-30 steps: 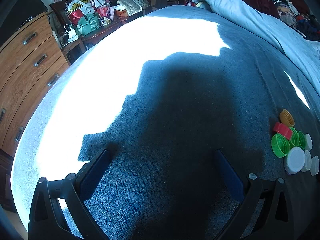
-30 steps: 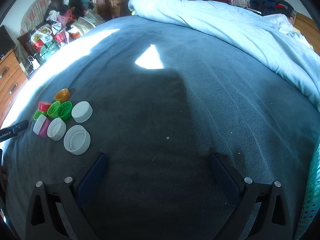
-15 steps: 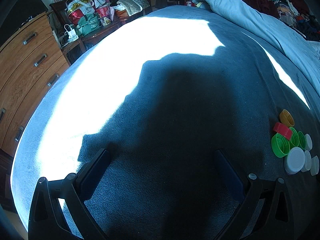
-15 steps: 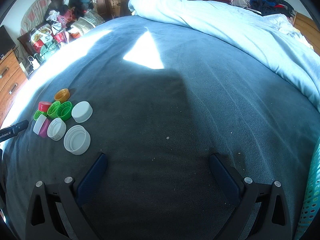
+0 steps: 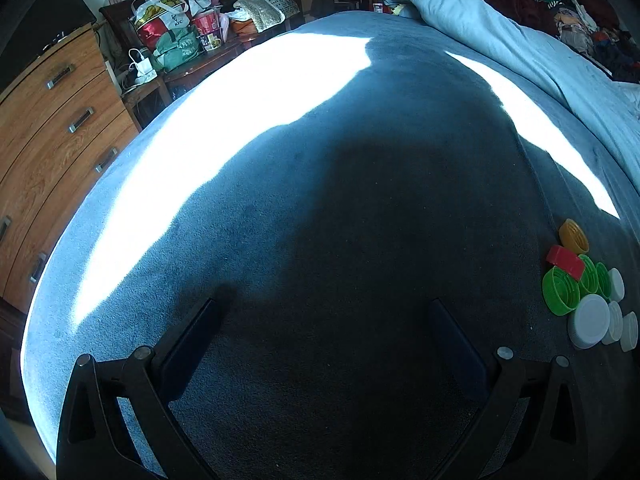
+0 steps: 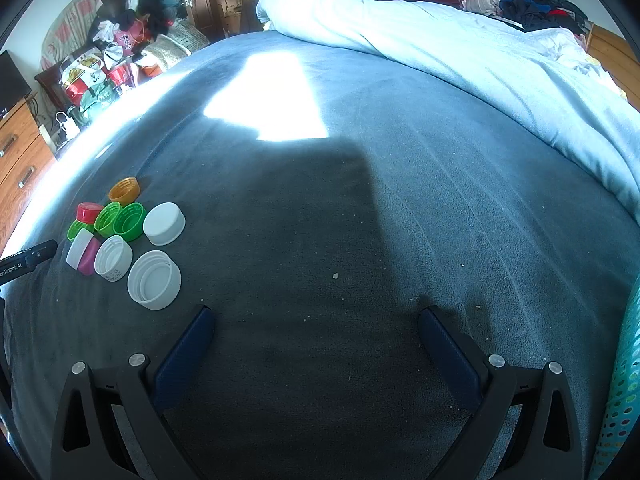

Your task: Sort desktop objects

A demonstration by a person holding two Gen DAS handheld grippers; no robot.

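Observation:
A cluster of bottle caps lies on the blue-grey bedspread [image 6: 400,200]. In the right wrist view it sits at the left: an orange cap [image 6: 125,190], a red cap [image 6: 89,212], green caps [image 6: 129,221], a pink cap [image 6: 89,257] and white caps [image 6: 154,279]. The left wrist view has the same cluster at its far right, with the orange cap [image 5: 573,236], red cap [image 5: 565,261], green caps [image 5: 560,291] and white caps [image 5: 589,321]. My left gripper [image 5: 324,320] and right gripper [image 6: 316,326] both stand open and empty over bare bedspread. The left gripper's fingertip [image 6: 32,258] shows just left of the caps.
A light blue duvet [image 6: 460,56] is bunched along the far right of the bed. A wooden chest of drawers [image 5: 48,128] and a cluttered side table with bags [image 5: 172,36] stand left of the bed. A teal perforated basket [image 6: 624,380] edges the lower right.
Both grippers stay where they were and the caps have not moved. The shadow on the bedspread has shifted, and the sunlit patches have grown.

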